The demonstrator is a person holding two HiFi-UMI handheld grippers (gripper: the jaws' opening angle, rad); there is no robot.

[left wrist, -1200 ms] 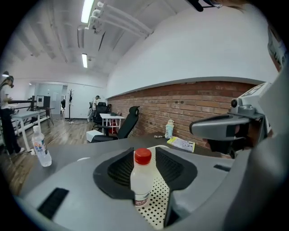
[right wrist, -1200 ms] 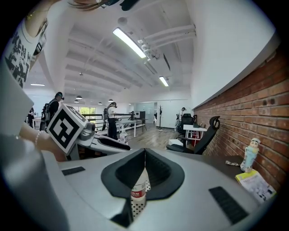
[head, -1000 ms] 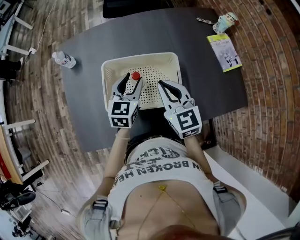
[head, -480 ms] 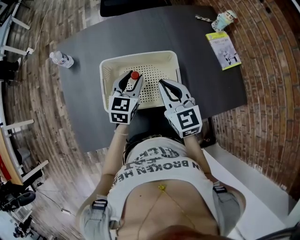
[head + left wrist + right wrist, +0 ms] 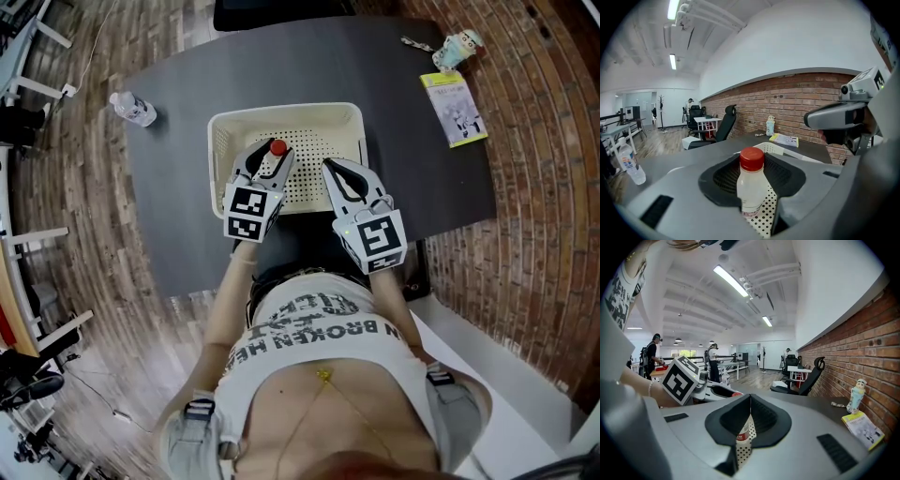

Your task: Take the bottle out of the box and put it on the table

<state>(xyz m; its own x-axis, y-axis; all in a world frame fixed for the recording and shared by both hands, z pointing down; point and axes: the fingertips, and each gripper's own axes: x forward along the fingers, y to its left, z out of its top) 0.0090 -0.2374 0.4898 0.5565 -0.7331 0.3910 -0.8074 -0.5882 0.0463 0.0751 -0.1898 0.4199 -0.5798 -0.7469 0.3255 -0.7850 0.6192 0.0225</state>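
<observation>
Closed left gripper (image 5: 266, 158) jaws partway round red-capped bottle (image 5: 751, 187) inside perforated basket (image 5: 286, 110), not yet pinching; held right gripper (image 5: 328, 166) clenched, empty.
Judged light, stiff, slippery plastic; best pinched mid-body, below cap.

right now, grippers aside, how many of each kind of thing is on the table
bottles: 2 (red-capped bottle in the basket, clear bottle at the left edge of the table)
baskets: 1
booklets: 1, the booklet
small figure-shaped container: 1
tiny item beside it, too small to name: 1
total: 6
</observation>
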